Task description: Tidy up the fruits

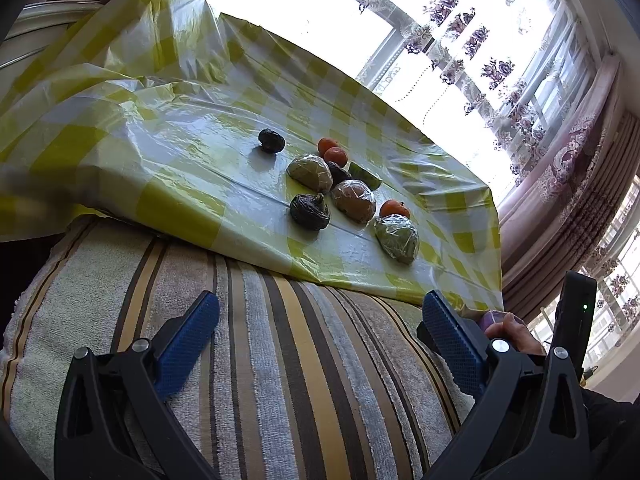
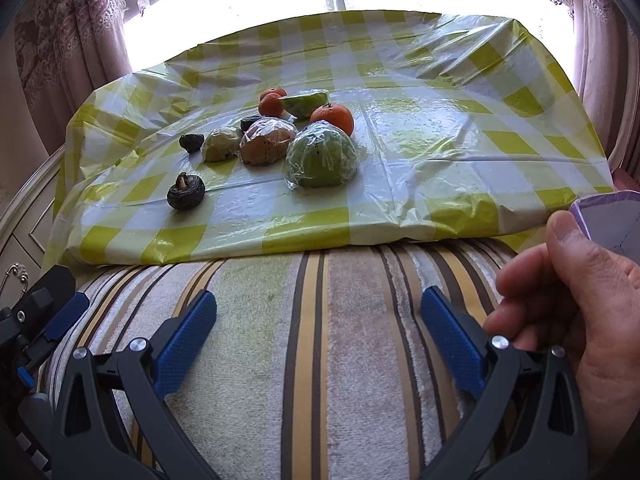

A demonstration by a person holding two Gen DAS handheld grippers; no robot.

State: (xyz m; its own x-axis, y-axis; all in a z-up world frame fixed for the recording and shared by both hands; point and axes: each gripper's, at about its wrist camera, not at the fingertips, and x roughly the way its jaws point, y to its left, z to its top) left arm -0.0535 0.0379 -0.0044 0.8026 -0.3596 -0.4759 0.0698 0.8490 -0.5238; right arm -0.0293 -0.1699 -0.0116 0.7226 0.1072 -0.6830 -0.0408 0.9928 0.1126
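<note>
Both grippers empty, jaws spread wide: left gripper [image 1: 320,320] and right gripper [image 2: 318,320] hover over a striped towel [image 2: 352,320], well short of the fruits [image 2: 280,136] clustered on the yellow-check plastic sheet [image 2: 460,160] ahead. Nearest the right gripper: wrapped green fruit [image 2: 322,156], an orange [image 2: 334,118] just behind. A dark shrivelled fruit [image 2: 186,192] sits apart, stem up. A hand [image 2: 576,300] beside the right finger holds a purple object [image 2: 608,220].
</note>
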